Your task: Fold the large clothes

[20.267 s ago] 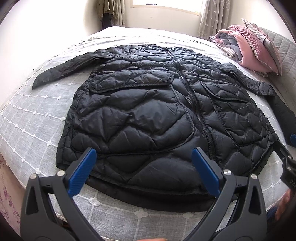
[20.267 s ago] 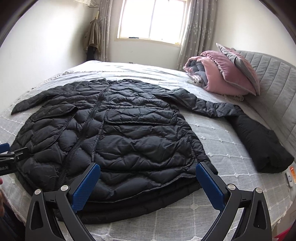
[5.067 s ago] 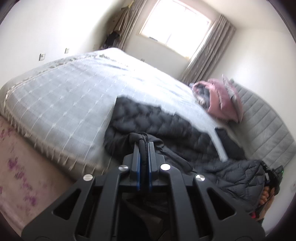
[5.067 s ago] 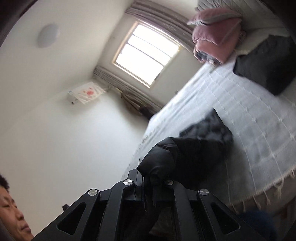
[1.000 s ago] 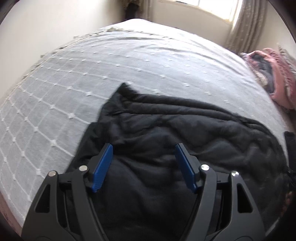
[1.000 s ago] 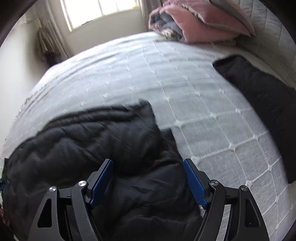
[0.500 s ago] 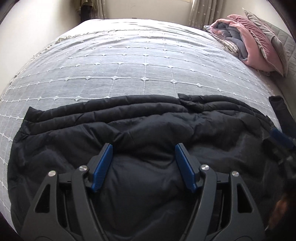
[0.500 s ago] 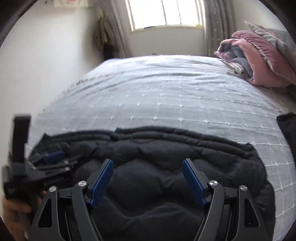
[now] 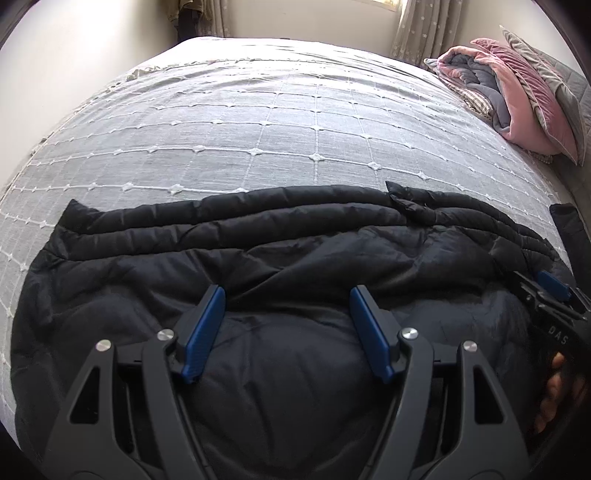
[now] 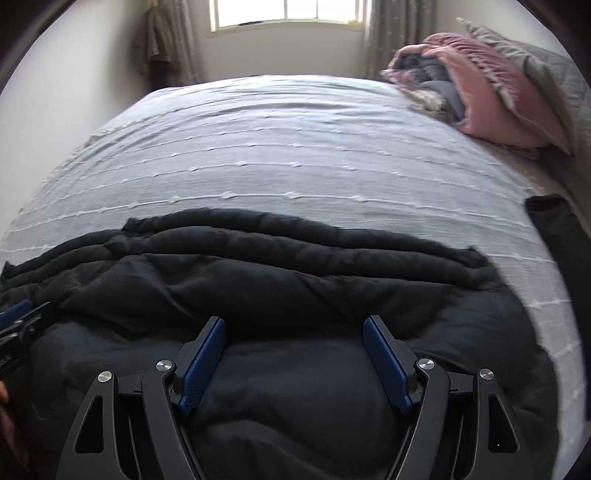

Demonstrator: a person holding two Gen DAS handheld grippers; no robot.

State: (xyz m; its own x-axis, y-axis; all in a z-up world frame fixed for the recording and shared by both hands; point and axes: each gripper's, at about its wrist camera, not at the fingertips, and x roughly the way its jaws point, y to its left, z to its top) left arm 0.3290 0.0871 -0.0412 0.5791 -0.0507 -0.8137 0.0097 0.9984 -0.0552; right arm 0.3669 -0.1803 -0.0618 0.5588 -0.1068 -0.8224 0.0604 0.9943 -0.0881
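Left wrist view: left gripper (image 9: 286,308) fingers spread wide, holding nothing, hovering above black jacket (image 9: 258,266). Jacket lies folded in wide band along near edge of bed (image 9: 258,122). Right gripper (image 9: 554,299) at right edge, above jacket. Pink bedding (image 9: 517,99) far right

Right wrist view: right gripper (image 10: 295,343) fingers wide, nothing between them, above jacket (image 10: 295,280). Left gripper (image 10: 20,317) at left edge. Window (image 10: 286,13) behind bed (image 10: 277,147)

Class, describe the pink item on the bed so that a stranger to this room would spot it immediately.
Start at the grey bedspread and look to its far right corner, near the curtain. There lies a folded pink quilt with a grey lining. It is the only pink thing; the jacket nearer the camera is black.
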